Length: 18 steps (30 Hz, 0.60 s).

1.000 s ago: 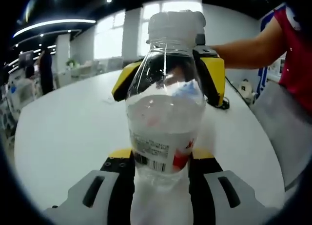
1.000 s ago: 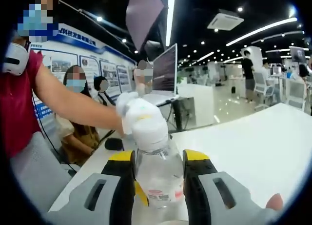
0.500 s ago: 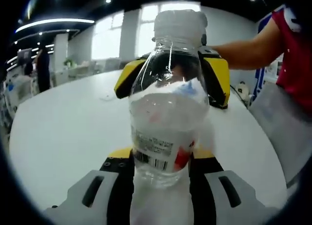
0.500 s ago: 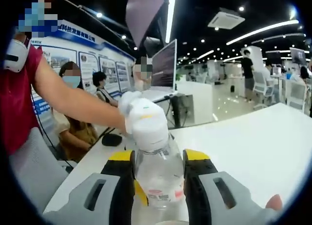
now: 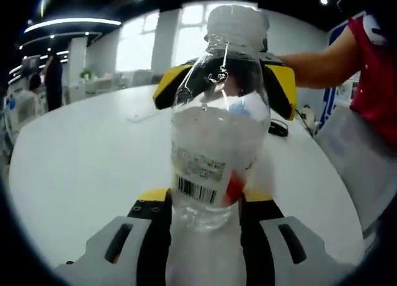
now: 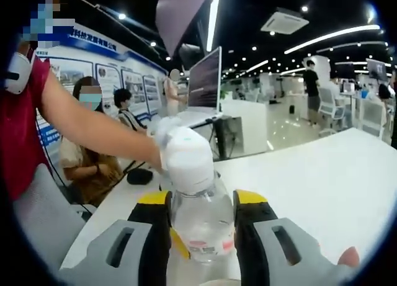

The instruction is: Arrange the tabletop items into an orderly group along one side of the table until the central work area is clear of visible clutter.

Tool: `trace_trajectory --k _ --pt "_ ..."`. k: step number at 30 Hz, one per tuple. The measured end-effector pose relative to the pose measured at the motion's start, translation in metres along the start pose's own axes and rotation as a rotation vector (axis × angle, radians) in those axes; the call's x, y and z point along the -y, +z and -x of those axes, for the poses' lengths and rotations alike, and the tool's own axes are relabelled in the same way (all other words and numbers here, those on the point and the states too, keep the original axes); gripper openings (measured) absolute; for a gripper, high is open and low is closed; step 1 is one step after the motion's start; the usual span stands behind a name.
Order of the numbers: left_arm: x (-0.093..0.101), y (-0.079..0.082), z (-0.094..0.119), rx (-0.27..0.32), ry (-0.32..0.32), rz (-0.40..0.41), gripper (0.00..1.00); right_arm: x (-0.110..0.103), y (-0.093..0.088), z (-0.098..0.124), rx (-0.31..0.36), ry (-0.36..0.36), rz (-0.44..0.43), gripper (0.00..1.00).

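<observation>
— What's the surface like, and where is the bottle?

— A wide white round-edged tabletop (image 5: 80,168) spreads from 9 o'clock past the centre of the left gripper view; in the right gripper view it runs off toward 3 o'clock. The clear plastic water bottle with a white cap and a barcode label (image 5: 217,143) stands upright in the middle, above the table.

— Who has hold of it?

— Both tools. The left gripper (image 5: 201,227) has its grey-and-black jaws closed against the bottle's lower body. The right gripper (image 6: 201,233) clamps its yellow-tipped jaws on the bottle just under the shoulder; in the left gripper view its yellow jaws flank the neck at 12 o'clock.

— And the room?

— An open office with ceiling strip lights and bright windows. An open laptop (image 6: 205,90) sits at 12 o'clock in the right gripper view, a small black object (image 6: 139,175) on the table at 9 o'clock, seated people by a blue-and-white wall board (image 6: 102,66), and a red-sleeved arm (image 6: 93,134) reaching in from 9 o'clock.
</observation>
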State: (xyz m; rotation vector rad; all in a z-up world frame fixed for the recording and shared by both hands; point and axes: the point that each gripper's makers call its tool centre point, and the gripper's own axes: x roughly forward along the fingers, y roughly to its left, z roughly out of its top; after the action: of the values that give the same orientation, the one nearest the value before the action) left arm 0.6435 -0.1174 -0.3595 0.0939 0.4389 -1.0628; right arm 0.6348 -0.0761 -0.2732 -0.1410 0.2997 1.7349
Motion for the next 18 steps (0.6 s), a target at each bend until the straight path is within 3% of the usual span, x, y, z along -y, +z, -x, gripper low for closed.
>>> trace_trajectory --k 4,7,10,13,18 --pt "0.001 -0.001 0.003 -0.003 0.003 0.009 0.41 0.0 0.0 0.0 -0.005 -0.003 -0.005 0.41" --pt "0.001 0.001 0.006 0.006 0.015 0.016 0.45 0.002 -0.001 0.001 -0.016 -0.019 -0.021 0.53" --pt "0.001 0.001 0.009 0.009 0.024 0.033 0.49 0.001 0.0 0.002 -0.017 -0.022 -0.015 0.52" --pt "0.0 -0.003 0.011 -0.007 0.035 0.061 0.57 0.001 0.003 0.003 -0.003 -0.025 -0.018 0.58" --pt "0.002 0.001 0.016 -0.001 0.041 0.057 0.6 0.0 0.004 0.004 -0.005 -0.023 -0.017 0.62"
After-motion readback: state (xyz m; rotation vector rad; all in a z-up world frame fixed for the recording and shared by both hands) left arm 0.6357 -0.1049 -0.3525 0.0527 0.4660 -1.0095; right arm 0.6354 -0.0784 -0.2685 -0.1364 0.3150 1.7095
